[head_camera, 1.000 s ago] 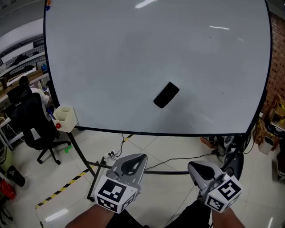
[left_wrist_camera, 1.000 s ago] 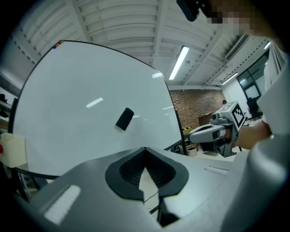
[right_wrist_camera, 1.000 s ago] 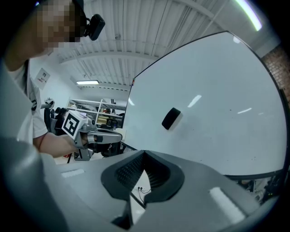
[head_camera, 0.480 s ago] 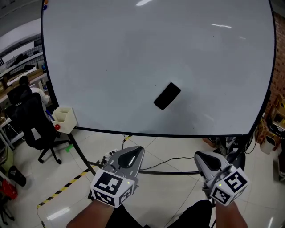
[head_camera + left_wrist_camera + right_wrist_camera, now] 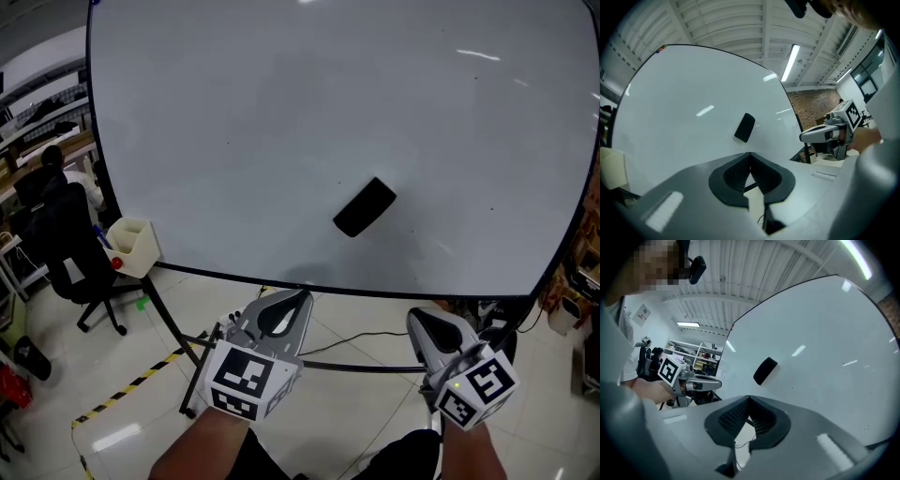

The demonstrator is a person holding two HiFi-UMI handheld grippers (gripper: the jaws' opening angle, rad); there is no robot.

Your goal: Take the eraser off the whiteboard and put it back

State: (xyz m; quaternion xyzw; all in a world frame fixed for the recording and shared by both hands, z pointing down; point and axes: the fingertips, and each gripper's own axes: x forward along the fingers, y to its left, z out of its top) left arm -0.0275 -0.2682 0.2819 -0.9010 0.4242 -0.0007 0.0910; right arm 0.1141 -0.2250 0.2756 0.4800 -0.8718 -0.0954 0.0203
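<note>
Glossy whiteboard (image 5: 281,122), black oblong eraser (image 5: 365,207)

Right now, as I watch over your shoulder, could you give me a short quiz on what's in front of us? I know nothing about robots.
1. True or false: the eraser sits on the whiteboard with neither gripper touching it.
2. The left gripper and the right gripper are each: A) wide open; B) shut with nothing between them; C) shut on the eraser.
3. Fill in: in the head view, the cream holder sits by the whiteboard's lower ____ corner.

Key: 1 true; 2 B; 3 left.
</note>
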